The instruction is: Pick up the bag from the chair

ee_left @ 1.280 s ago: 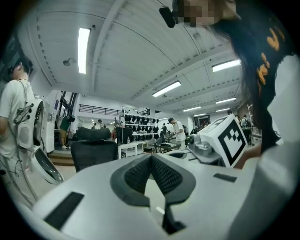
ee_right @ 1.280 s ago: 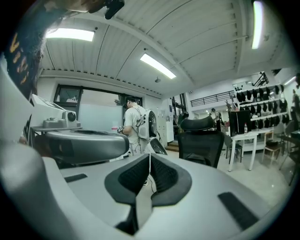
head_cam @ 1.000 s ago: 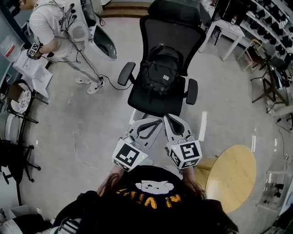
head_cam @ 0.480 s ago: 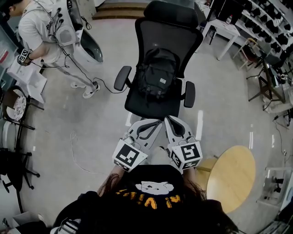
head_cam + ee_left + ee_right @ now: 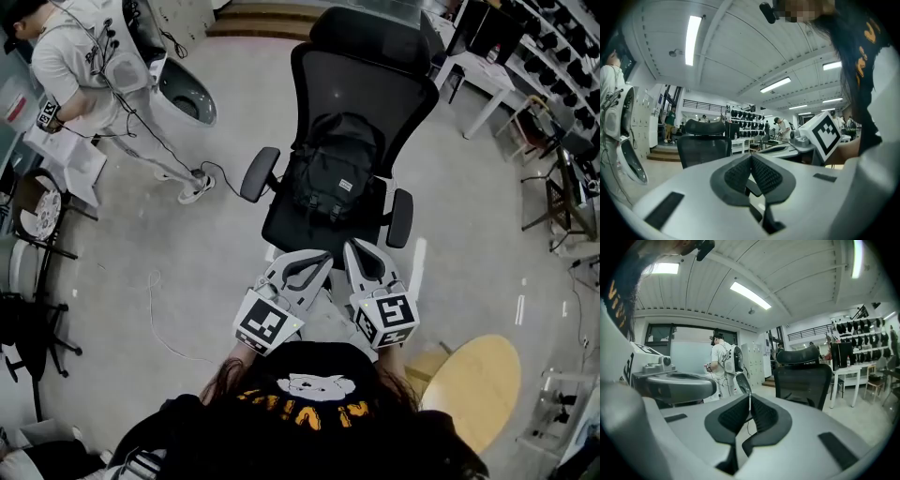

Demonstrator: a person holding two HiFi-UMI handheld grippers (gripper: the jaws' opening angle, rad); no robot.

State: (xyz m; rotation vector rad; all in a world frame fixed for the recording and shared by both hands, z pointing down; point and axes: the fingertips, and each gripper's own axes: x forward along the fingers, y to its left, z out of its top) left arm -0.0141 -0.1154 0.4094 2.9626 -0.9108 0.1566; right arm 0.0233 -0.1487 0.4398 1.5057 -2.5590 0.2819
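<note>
Now the chair (image 5: 361,70) with the bag (image 5: 333,169) has shifted toward lower right; the left gripper (image 5: 312,258) and right gripper (image 5: 356,249), both clenched and empty, are closing in for the pickup

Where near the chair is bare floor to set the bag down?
Bare floor lies right of the chair, between it, the white table and the round table. Left of the chair is tighter: a cable runs there, near a person. The bag fills most of the seat.
</note>
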